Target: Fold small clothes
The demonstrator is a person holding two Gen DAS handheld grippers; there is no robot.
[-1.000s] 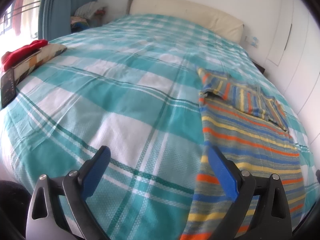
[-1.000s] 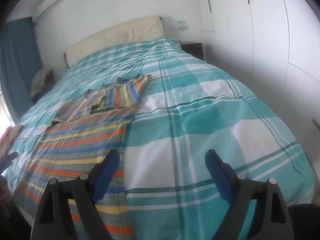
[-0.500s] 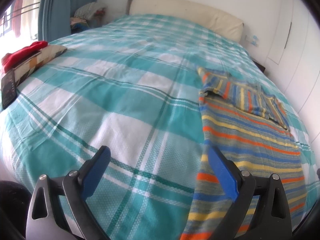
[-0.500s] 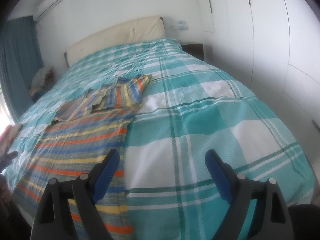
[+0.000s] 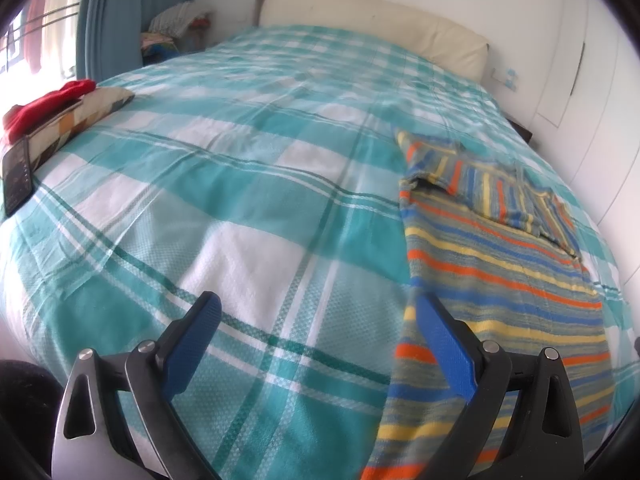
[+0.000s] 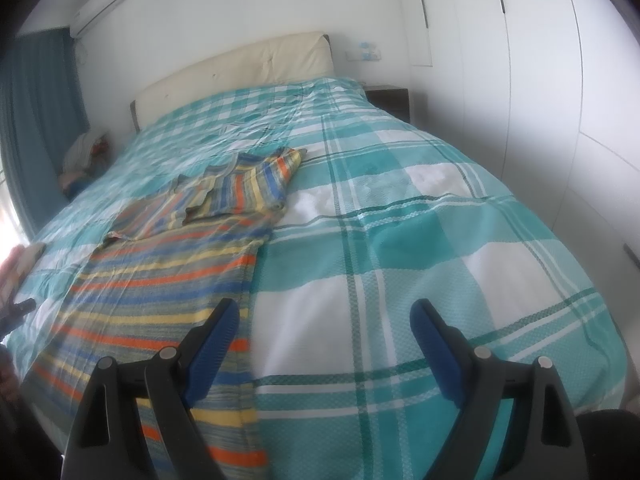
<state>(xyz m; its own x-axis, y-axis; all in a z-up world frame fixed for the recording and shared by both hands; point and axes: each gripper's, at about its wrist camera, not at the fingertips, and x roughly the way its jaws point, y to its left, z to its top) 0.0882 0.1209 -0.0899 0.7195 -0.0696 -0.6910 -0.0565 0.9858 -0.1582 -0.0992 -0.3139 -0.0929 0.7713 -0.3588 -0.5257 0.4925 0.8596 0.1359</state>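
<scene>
A striped garment (image 5: 500, 280) in orange, blue, yellow and grey lies flat on the teal plaid bedspread (image 5: 248, 208), its sleeves folded in across the top. In the left wrist view it sits to the right; my left gripper (image 5: 320, 312) hovers open over the bedspread, its right finger above the garment's left edge. In the right wrist view the striped garment (image 6: 160, 272) lies to the left; my right gripper (image 6: 324, 316) is open, its left finger above the garment's right edge. Nothing is between either pair of fingers.
A red cloth (image 5: 44, 104) rests on a patterned cushion (image 5: 76, 120) at the bed's left edge, with a dark phone (image 5: 16, 176) beside it. A cream headboard (image 5: 372, 20) stands at the far end. White wardrobe doors (image 6: 560, 120) line the right side.
</scene>
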